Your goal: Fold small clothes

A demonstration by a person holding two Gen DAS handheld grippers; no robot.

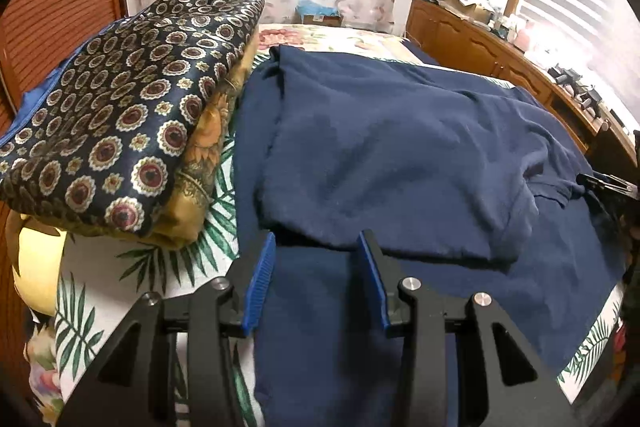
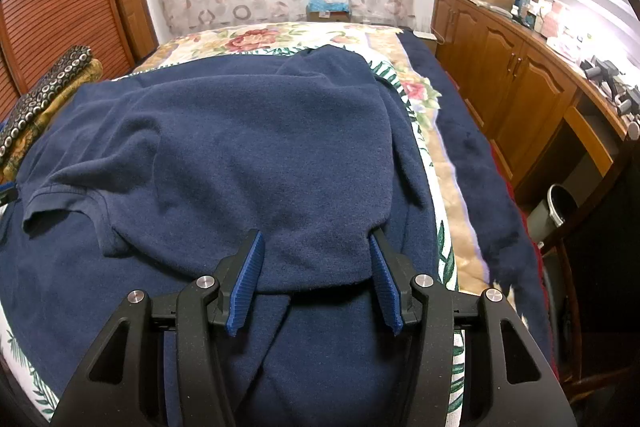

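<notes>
A navy blue shirt [image 1: 400, 155] lies partly folded on the floral bedspread [image 1: 132, 275], its upper layer folded back over the lower one. It also shows in the right wrist view [image 2: 248, 155], with a short sleeve [image 2: 64, 203] at the left. My left gripper [image 1: 316, 247] is open and empty, its blue pads just above the lower layer near the folded edge. My right gripper [image 2: 316, 247] is open and empty, its jaws standing either side of the folded edge near the shirt's right side. The right gripper's tip shows at the right edge of the left wrist view [image 1: 608, 187].
A stack of folded patterned cloths [image 1: 120, 131] sits at the left on the bed, also in the right wrist view [image 2: 44, 95]. A wooden cabinet [image 2: 512, 79] with clutter runs along the right. A bin [image 2: 556, 211] stands on the floor beside the bed.
</notes>
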